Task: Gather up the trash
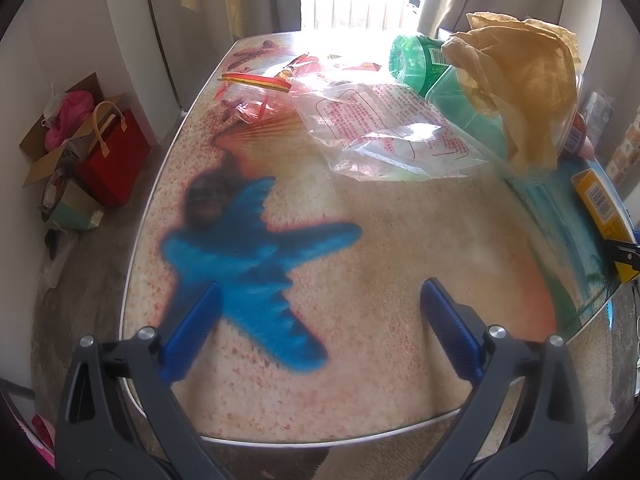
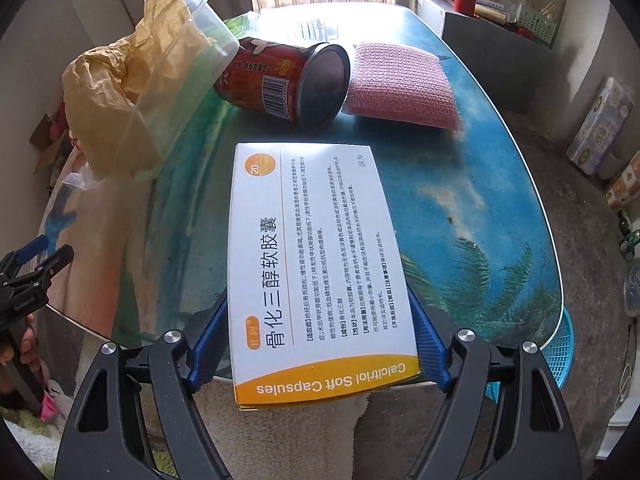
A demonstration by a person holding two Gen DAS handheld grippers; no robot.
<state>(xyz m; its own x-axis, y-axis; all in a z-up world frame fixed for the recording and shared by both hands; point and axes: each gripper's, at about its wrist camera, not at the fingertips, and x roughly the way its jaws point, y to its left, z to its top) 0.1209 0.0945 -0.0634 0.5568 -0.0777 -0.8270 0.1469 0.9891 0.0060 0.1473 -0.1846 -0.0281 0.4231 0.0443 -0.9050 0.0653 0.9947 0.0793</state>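
Observation:
My right gripper is shut on a white and orange medicine box and holds it flat over the table's near edge. The box also shows at the right edge of the left wrist view. My left gripper is open and empty above the near part of the table. Trash lies at the far side: a clear plastic bag with red print, a green bottle, a clear tub stuffed with crumpled yellow paper, and a red can on its side.
A pink knitted pad lies beside the can. A red bag and an open cardboard box stand on the floor to the left. A blue basket sits under the table's right edge. A cabinet stands at the back right.

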